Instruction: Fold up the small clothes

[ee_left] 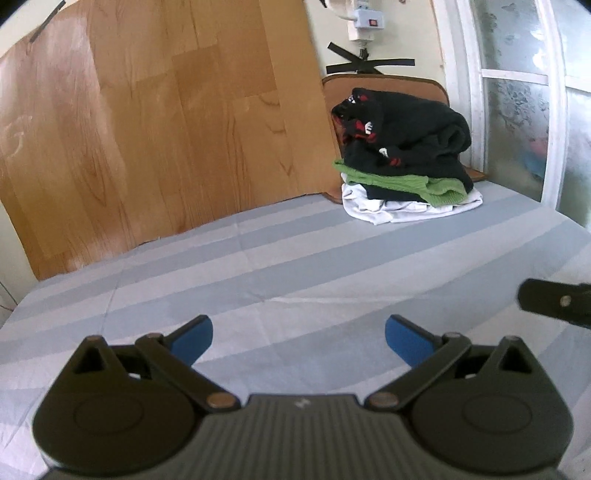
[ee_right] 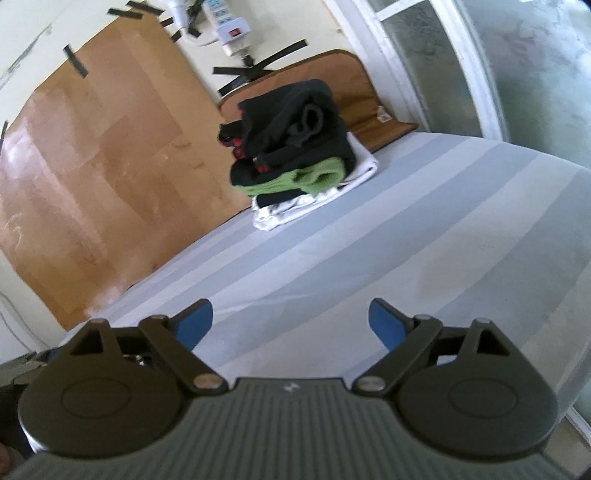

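Note:
A pile of clothes (ee_left: 406, 155) sits at the far right of the striped bed, black garments on top, a green one and a white one beneath. It also shows in the right wrist view (ee_right: 295, 155). My left gripper (ee_left: 298, 338) is open and empty, low over the striped sheet (ee_left: 295, 266), well short of the pile. My right gripper (ee_right: 291, 323) is open and empty, also over the sheet (ee_right: 369, 240). Part of the right gripper (ee_left: 554, 304) shows at the right edge of the left wrist view.
A wood-pattern board (ee_left: 147, 129) leans against the wall behind the bed. A brown mat (ee_left: 406, 83) stands behind the pile. A power strip (ee_right: 229, 29) and black tape are on the wall. A frosted window (ee_left: 524, 110) is at the right.

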Tool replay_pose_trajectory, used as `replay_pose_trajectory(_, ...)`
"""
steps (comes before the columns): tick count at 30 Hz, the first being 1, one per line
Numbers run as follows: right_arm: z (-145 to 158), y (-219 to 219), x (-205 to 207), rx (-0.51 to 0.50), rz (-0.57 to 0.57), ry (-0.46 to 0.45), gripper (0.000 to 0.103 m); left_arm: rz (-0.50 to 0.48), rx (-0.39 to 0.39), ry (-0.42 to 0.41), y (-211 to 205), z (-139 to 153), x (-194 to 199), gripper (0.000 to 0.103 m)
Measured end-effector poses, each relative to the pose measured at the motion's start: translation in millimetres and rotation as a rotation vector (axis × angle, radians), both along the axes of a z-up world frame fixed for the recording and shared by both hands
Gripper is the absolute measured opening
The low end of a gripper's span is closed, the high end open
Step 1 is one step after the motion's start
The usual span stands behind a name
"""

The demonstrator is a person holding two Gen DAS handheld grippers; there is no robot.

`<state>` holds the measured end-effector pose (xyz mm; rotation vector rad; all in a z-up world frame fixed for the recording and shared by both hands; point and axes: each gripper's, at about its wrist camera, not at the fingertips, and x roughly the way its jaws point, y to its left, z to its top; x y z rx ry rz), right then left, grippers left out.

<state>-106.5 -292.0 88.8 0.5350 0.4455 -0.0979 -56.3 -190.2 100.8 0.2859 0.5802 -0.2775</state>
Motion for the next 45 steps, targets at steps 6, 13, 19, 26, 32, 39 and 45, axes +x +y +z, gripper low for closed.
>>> replay_pose_trajectory(6, -4.3, 9.0, 7.0, -0.008, 0.039, 0.016, 0.093, 0.004, 0.01, -0.006, 1.2, -4.3, 0.9, 0.103)
replay_pose_trajectory(13, -11.2, 11.1, 10.5, -0.034, 0.023, 0.054, 0.093, -0.005, -0.026, 0.041, -2.2, -15.7, 14.6, 0.103)
replay_pose_trajectory(19, -18.5, 8.0, 11.6, -0.069, -0.051, 0.117, 0.093, -0.082, -0.036, 0.104, -12.8, -28.7, 33.8, 0.103)
replay_pose_trajectory(26, -21.0, 14.8, 6.2, -0.115, -0.181, 0.177, 0.093, -0.213, 0.036, 0.103, -26.1, -47.2, 69.4, 0.103)
replay_pose_trajectory(32, -14.8, 22.7, -1.3, -0.149, -0.3, 0.209, 0.093, -0.252, -0.104, 0.156, -5.4, -48.1, 80.6, 0.103)
replay_pose_trajectory(39, -9.9, 21.9, 8.2, -0.141, -0.33, 0.232, 0.093, -0.203, -0.108, 0.199, -3.1, -51.9, 91.1, 0.103)
replay_pose_trajectory(45, -13.0, 28.7, 20.2, -0.141, -0.299, 0.278, 0.093, -0.204, -0.104, 0.197, -1.9, -52.1, 91.4, 0.103)
